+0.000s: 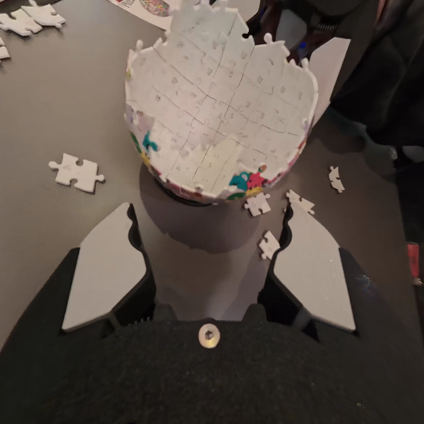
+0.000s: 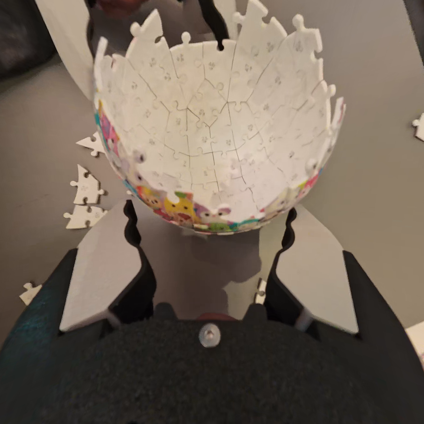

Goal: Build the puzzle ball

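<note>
The half-built puzzle ball stands on a dark ring on the grey table, an open bowl with a white inside, a colourful outside and a jagged rim. It also fills the right wrist view. My left gripper is open and empty, just in front of the ball's near side. My right gripper is open and empty, its fingertips level with the ball's lower near side from the opposite direction. The other gripper's dark fingers show behind the ball's far rim. Loose white pieces lie around the ball.
More loose pieces lie at right and at top left. A printed sheet lies behind the ball. Pieces lie left of the ball in the right wrist view. A person's dark clothing is at right.
</note>
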`<state>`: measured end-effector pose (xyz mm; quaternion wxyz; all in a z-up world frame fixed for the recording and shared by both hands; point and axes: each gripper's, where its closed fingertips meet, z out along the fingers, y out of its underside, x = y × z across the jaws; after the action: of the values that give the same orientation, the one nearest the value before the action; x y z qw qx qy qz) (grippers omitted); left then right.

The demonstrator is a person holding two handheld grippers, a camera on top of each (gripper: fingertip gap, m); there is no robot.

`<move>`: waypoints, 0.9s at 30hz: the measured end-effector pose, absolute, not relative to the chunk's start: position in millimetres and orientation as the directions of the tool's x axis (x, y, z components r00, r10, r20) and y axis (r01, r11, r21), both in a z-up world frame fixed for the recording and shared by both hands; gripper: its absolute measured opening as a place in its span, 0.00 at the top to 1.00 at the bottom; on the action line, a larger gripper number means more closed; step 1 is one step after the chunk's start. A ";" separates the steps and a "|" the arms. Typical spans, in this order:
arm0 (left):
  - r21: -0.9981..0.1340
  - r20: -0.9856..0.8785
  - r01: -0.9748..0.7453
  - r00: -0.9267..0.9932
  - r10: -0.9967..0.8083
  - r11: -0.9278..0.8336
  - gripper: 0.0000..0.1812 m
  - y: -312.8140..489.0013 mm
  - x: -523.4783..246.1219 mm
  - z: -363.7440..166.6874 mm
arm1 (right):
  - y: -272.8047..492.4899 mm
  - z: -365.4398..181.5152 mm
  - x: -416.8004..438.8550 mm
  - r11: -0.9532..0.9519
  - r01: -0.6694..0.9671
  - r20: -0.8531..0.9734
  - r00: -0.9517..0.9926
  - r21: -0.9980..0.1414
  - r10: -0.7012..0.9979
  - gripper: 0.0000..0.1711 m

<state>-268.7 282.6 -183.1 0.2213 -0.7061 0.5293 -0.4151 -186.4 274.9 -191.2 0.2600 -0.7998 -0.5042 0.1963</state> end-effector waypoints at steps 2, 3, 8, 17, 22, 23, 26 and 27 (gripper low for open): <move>-0.755 0.325 -0.569 0.108 -0.940 -0.326 0.33 284.1 -259.3 -186.2 | 273.3 -192.4 -189.6 -0.373 0.700 -0.080 0.413 -0.609 0.907 0.29; -0.760 0.331 -0.560 0.103 -0.938 -0.330 0.34 283.1 -255.4 -185.2 | 272.6 -191.9 -190.9 -0.379 0.693 -0.093 0.414 -0.614 0.906 0.29; -0.746 0.403 -0.547 0.081 -0.912 -0.378 0.40 271.6 -248.8 -182.5 | 268.6 -185.0 -192.5 -0.456 0.644 -0.224 0.411 -0.614 0.883 0.35; -0.673 0.388 -0.630 0.145 -0.910 -0.387 0.29 246.5 -247.4 -192.6 | 263.4 -173.4 -191.9 -0.533 0.655 -0.428 0.334 -0.535 0.840 0.35; -0.664 0.409 -0.628 0.151 -0.900 -0.407 0.29 227.3 -244.8 -198.9 | 265.2 -162.9 -191.9 -0.551 0.613 -0.495 0.281 -0.566 0.822 0.37; -0.666 0.421 -0.617 0.154 -0.894 -0.419 0.29 226.3 -244.5 -198.5 | 266.3 -162.8 -191.2 -0.554 0.602 -0.501 0.276 -0.576 0.820 0.37; -0.680 0.440 -0.583 0.162 -0.883 -0.446 0.35 231.8 -247.8 -193.3 | 265.8 -159.4 -187.3 -0.549 0.557 -0.495 0.263 -0.624 0.828 0.38; -0.689 0.446 -0.564 0.166 -0.880 -0.455 0.35 236.4 -249.7 -190.0 | 265.3 -158.5 -184.1 -0.541 0.538 -0.471 0.276 -0.647 0.838 0.38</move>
<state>-249.7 236.4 -190.0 0.1863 -0.7404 0.4874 -0.4237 -184.1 265.3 -158.5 0.1838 -0.7772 -0.4425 0.4080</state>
